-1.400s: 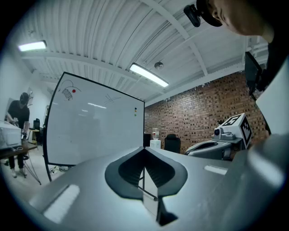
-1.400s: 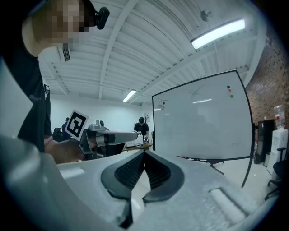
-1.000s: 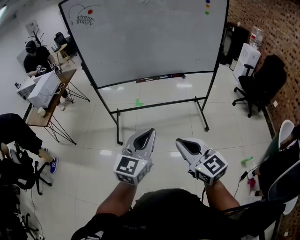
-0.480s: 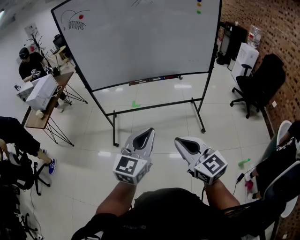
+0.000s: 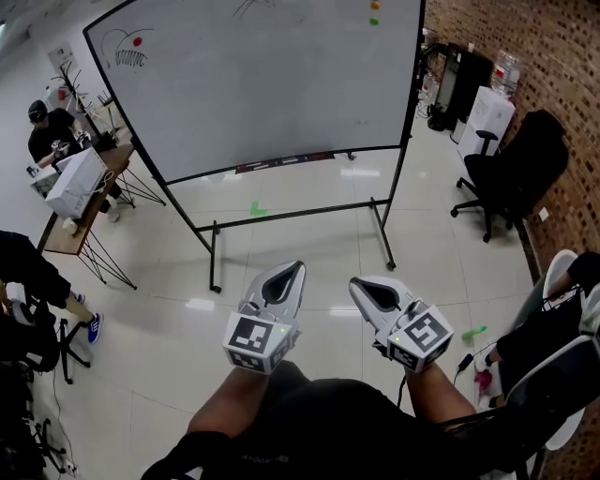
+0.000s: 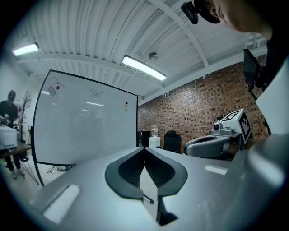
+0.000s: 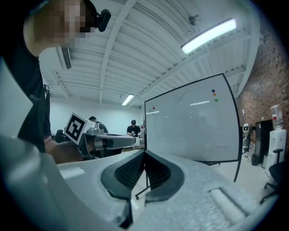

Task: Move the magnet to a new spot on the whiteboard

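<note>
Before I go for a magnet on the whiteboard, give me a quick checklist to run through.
1. Left gripper empty: ok, jaws shut on nothing.
2. Right gripper empty: ok, jaws shut on nothing.
3. Jaws open for grasping: not ok, both shut.
4. Magnets visible on the large white whiteboard on its black stand: ok, red round magnet top left, green round magnet top right.
5. Whiteboard within reach: not ok, glossy floor lies between.

Left gripper and right gripper side by side, fingers closed, empty, pointing forward
</note>
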Demonstrator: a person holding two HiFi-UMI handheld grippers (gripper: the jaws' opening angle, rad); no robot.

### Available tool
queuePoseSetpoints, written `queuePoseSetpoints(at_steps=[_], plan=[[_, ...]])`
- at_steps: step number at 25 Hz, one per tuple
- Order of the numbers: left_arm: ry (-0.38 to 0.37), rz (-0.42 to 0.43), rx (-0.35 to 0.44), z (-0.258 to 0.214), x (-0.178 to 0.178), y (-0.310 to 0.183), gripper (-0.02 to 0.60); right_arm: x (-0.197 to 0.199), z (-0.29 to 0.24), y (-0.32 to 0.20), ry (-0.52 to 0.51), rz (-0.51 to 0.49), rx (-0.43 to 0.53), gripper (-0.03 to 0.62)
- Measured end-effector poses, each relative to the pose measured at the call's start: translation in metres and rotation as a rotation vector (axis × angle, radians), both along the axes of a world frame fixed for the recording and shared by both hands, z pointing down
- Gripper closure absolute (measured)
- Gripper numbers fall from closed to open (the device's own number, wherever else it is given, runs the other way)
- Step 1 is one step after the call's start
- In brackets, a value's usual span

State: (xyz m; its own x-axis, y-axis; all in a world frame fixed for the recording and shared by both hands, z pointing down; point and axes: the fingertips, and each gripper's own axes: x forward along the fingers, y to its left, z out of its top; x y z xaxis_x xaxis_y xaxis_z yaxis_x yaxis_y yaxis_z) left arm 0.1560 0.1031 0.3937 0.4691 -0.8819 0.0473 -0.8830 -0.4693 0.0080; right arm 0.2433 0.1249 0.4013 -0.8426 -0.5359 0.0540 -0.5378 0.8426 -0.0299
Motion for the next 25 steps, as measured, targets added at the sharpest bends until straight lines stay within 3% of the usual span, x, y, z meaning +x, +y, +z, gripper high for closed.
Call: queuePoseSetpoints(at_steps=[6,11,19,25], plan=[[-0.026,0.02,0.003,-0.007,0.019,-0.035,0.566,0.018,0.0,-0.031,-0.052,0.019,-0.007,0.592],[-0.028,0.046,-0.004,-0.002,0.012,-0.078,0.566,0.008,0.012,-0.075,-0.044,0.038,-0.029,0.592],[0.001,0.104,0.036,-0.017,-0.01,-0.191,0.566,-0.018,-0.01,-0.176,0.013,0.081,0.028,0.592],[-0.009,0.175,0.06,-0.035,-0.035,-0.283,0.566,-0.044,-0.034,-0.27,-0.007,0.147,0.058,0.592]])
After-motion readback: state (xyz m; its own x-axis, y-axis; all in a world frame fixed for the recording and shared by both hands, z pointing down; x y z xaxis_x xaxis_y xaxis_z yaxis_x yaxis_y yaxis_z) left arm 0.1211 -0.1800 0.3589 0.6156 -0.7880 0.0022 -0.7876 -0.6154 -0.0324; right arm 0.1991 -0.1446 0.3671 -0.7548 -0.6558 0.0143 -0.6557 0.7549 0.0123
